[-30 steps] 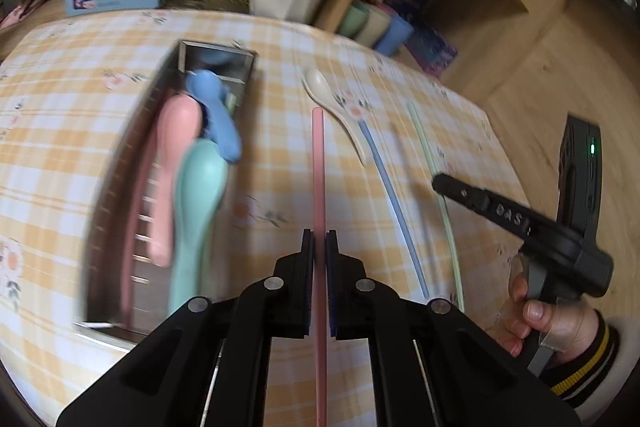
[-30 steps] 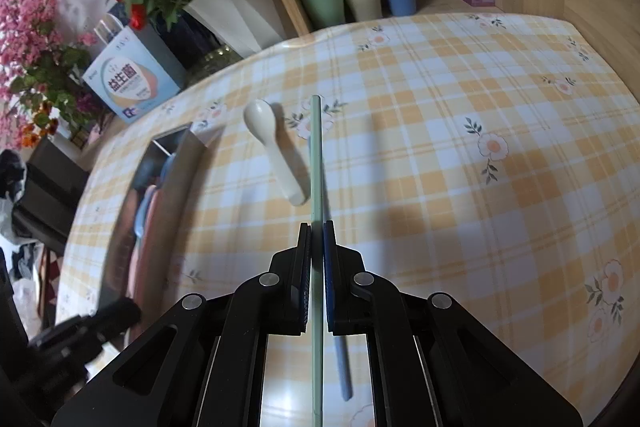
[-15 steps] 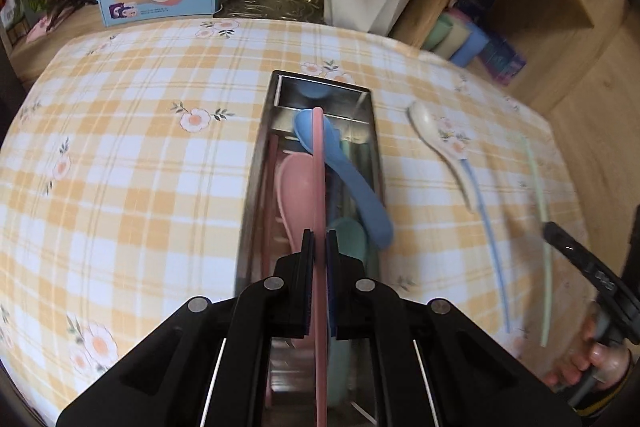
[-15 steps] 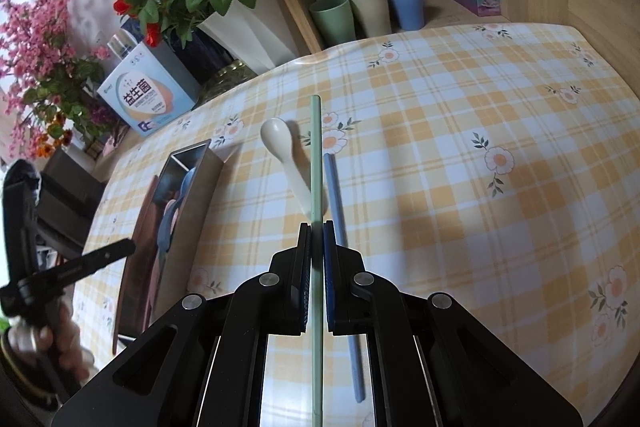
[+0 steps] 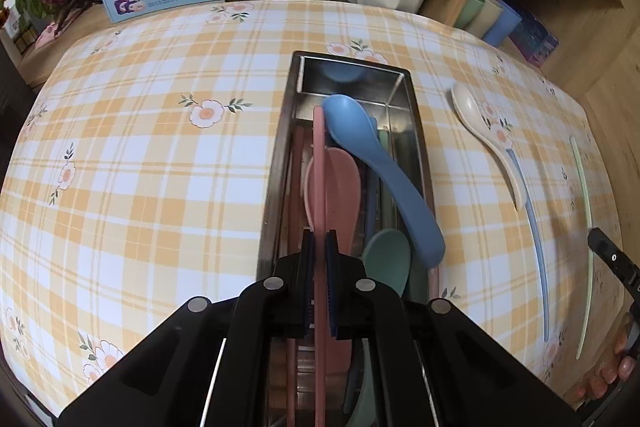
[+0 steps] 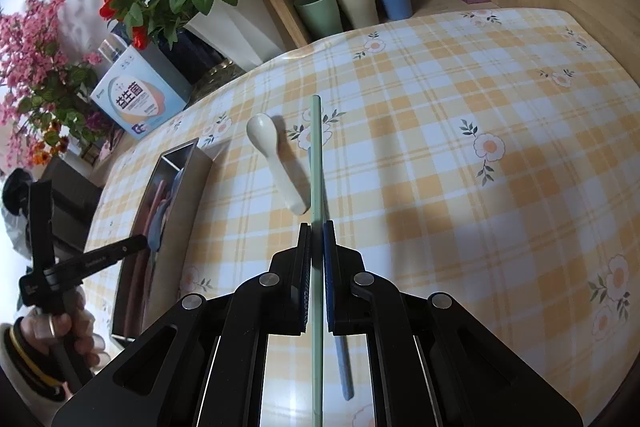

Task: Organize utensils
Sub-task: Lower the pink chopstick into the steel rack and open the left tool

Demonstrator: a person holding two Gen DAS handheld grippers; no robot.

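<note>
- Left wrist view: the left gripper pinches a pink chopstick between its pressed-together jaws, holding it lengthwise over the steel utensil tray on the checked tablecloth
- In the tray lie a blue spoon, a pink spoon and a green spoon; the gripper body hides the near ends of the pink and green ones, and other sticks under them are hard to tell apart
- To the right of the tray, a cream spoon overlaps a blue chopstick; the green chopstick is beside them, and the right gripper is cut off at the frame edge
- Right wrist view: the right gripper clamps the green chopstick with its jaws closed on it; whether the stick touches the cloth cannot be told
- The blue chopstick is largely hidden behind the gripper, the cream spoon is just left of the green stick, and the tray is further left with the left gripper over it
</note>
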